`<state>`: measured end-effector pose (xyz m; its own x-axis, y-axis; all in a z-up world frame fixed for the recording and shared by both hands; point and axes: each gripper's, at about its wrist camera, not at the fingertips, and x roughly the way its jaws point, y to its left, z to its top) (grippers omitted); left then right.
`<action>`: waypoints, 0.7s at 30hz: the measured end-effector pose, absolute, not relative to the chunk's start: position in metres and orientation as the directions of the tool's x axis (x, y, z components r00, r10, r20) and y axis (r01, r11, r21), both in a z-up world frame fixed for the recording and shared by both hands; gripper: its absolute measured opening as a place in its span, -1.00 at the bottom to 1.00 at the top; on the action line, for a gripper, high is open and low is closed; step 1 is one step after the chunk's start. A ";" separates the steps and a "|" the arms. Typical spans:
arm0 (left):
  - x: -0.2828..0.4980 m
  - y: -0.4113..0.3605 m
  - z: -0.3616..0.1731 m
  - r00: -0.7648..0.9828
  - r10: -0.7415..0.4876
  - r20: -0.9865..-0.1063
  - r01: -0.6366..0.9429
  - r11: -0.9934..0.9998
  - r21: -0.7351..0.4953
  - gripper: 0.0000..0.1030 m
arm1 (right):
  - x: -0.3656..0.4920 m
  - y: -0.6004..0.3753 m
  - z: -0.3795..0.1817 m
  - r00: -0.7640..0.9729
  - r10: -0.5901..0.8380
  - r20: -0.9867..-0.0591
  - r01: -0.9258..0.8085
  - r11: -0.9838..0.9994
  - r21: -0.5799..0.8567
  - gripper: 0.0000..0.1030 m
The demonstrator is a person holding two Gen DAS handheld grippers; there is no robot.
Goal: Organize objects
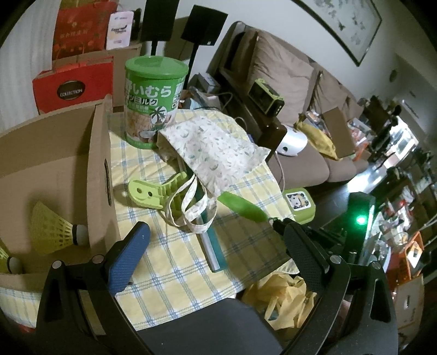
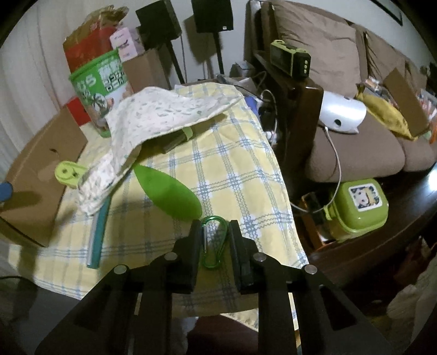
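Observation:
A green carabiner [image 2: 213,241] lies on the yellow checked tablecloth [image 2: 224,169] between the fingers of my right gripper [image 2: 213,232], which close around it. A green spoon-like paddle [image 2: 169,192] lies just beyond it; it also shows in the left wrist view [image 1: 241,207]. My left gripper [image 1: 215,245] is open and empty above the cloth, next to a cardboard box [image 1: 54,163] holding yellow shuttlecocks [image 1: 54,226]. A patterned cloth bag [image 1: 215,153], a light green clip [image 1: 153,194], a teal flat item [image 1: 214,245] and a green can [image 1: 153,101] are on the table.
A brown sofa [image 2: 355,136] stands to the right with a white device [image 2: 341,112] and a green radio [image 2: 291,58]. A green lunch box [image 2: 357,207] sits beside the table edge. Red bags [image 1: 73,84] and speakers [image 1: 204,24] stand behind. A yellow plastic bag [image 1: 284,297] lies below the table.

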<state>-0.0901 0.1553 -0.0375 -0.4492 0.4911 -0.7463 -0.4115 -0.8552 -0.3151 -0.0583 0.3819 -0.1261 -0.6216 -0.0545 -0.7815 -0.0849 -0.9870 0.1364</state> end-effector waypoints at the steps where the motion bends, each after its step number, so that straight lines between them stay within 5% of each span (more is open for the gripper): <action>1: -0.092 0.156 -0.037 -0.448 0.492 -0.747 -0.412 -0.855 -0.316 0.90 | -0.057 0.382 -0.123 -0.628 -0.054 -0.776 -0.084 -0.987 0.137 -0.64; 21: -0.148 0.226 -0.082 -0.454 0.354 -0.818 -0.460 -0.879 -0.125 0.90 | -0.041 0.383 -0.086 -0.683 -0.067 -0.728 -0.082 -0.983 0.167 -0.64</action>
